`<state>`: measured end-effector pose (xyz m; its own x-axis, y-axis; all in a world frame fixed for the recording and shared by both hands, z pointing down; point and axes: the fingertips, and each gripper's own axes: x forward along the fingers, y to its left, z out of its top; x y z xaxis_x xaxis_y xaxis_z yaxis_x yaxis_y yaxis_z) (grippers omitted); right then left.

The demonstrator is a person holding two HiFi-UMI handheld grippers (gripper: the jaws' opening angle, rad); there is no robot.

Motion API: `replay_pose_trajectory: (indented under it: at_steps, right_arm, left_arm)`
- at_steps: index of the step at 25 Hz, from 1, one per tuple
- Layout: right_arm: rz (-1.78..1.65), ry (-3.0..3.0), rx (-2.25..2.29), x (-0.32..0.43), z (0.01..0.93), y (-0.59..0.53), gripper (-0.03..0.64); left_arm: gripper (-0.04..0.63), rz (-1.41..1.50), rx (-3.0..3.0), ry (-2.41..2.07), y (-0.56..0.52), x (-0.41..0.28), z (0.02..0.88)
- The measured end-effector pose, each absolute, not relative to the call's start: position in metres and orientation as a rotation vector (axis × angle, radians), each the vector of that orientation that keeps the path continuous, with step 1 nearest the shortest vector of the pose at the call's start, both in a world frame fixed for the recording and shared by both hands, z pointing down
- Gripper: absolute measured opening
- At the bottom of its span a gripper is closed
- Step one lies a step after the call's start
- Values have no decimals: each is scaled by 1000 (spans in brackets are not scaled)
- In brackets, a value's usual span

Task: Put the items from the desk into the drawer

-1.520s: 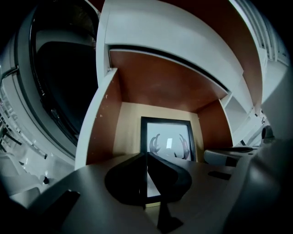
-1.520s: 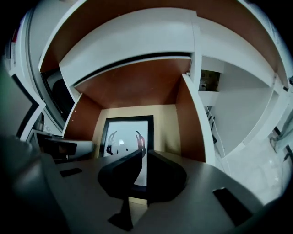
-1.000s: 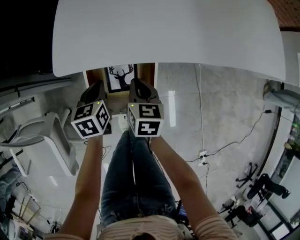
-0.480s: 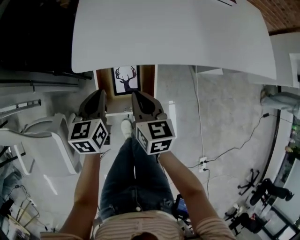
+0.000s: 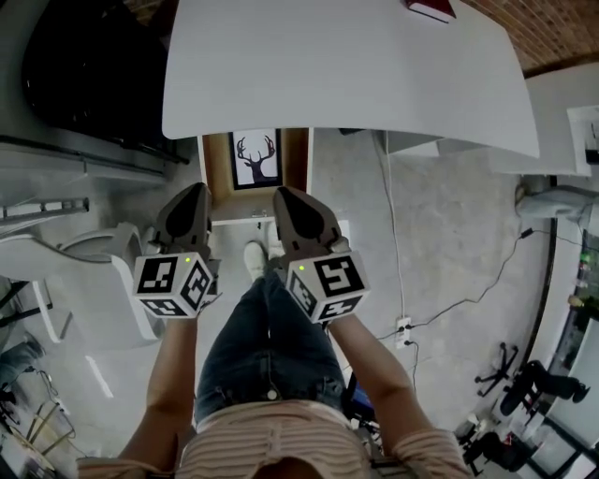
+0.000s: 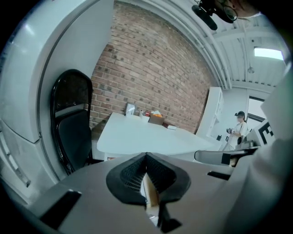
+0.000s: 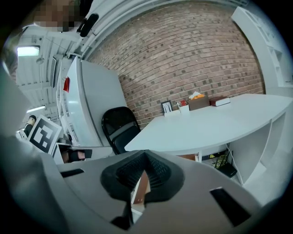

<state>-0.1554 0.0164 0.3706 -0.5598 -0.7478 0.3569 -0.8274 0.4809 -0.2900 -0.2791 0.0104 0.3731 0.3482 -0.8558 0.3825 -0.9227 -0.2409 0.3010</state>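
The white desk fills the top of the head view, with a red book at its far edge. Under its front edge an open wooden drawer holds a framed deer picture. My left gripper and right gripper hang side by side just short of the drawer, above the person's knees. Both are shut with nothing held. In the right gripper view the shut right gripper faces the desk, which carries a small frame, a cardboard box and the red book. The left gripper is also shut.
A black chair stands left of the desk, and a white chair is beside my left arm. Cables and a power strip lie on the floor at right. A person stands far off in the left gripper view.
Both grippers have dropped lower in the head view and spread slightly apart, staying shut. The view has tilted up, so more of the drawer and the red book now show.
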Motion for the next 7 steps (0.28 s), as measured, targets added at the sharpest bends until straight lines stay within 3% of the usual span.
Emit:
replay_pose_trajectory:
  at_steps: [7]
  right_arm:
    - [638,-2597,1386,-157,343,37,15]
  left_arm:
    - [9,136,2187,-1544,29,-291,346]
